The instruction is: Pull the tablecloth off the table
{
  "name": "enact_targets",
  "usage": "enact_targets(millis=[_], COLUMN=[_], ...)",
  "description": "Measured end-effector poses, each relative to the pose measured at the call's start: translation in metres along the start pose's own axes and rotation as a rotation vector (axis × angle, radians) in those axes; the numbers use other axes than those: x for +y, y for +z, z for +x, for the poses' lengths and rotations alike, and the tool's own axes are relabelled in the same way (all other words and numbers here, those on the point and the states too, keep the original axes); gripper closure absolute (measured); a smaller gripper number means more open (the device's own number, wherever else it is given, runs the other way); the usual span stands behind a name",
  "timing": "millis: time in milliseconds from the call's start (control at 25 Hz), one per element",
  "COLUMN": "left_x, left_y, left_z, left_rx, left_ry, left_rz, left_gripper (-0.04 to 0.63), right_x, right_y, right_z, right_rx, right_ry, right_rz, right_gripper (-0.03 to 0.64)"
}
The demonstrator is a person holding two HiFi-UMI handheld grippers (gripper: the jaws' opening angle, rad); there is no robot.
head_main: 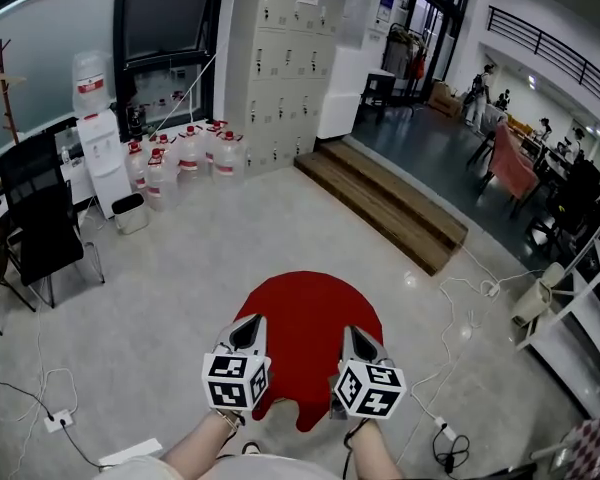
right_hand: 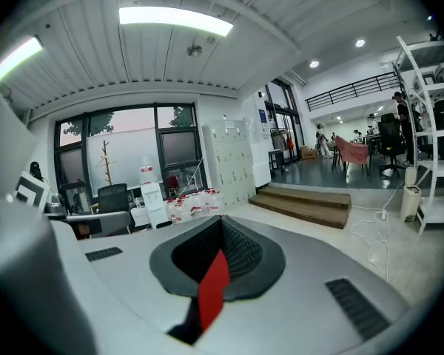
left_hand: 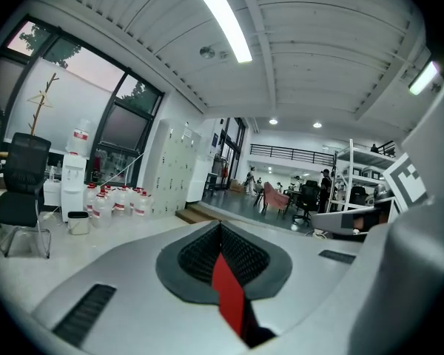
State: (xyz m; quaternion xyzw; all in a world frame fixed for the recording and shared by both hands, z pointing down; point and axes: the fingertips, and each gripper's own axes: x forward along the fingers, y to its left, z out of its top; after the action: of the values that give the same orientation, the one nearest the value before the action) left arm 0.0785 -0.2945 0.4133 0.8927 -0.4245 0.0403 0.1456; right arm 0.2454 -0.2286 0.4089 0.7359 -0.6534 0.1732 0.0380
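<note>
A round red tablecloth covers a small table that it hides completely. Its near edge is lifted and bunched between my two grippers. My left gripper is shut on the cloth's near left edge. In the left gripper view a strip of the red cloth is pinched in the closed seam of the left gripper. My right gripper is shut on the near right edge. The right gripper view shows a red cloth fold caught between the closed jaws of the right gripper.
Wooden steps lie beyond the table. Water bottles and a dispenser stand at the back left by grey lockers. Black chairs are at the left, a white shelf at the right. Cables trail on the floor.
</note>
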Motion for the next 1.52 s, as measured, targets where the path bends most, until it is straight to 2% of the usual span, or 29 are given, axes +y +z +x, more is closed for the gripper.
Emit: enact_targets(millis=[400, 920, 1160, 1520], left_x=[0.024, 0.003, 0.017, 0.041], left_y=[-0.002, -0.023, -0.029, -0.070], left_z=[0.025, 0.043, 0.042, 0.022], left_rx=[0.022, 0.079, 0.091, 0.145], left_ry=[0.009, 0.028, 0.097, 0.225], left_rz=[-0.007, -0.045, -0.062, -0.139], left_gripper=[0.580, 0.580, 0.580, 0.580], right_x=[0.004, -0.017, -0.008, 0.004], right_y=[-0.001, -0.006, -0.011, -0.047], right_z=[0.031, 0.057, 0.072, 0.083], right_rx=[0.014, 0.087, 0.119, 0.223], right_ry=[0.001, 0.069, 0.128, 0.213], right_rz=[0.003, -0.010, -0.026, -0.056], right_gripper=[0.592, 0.592, 0.592, 0.592])
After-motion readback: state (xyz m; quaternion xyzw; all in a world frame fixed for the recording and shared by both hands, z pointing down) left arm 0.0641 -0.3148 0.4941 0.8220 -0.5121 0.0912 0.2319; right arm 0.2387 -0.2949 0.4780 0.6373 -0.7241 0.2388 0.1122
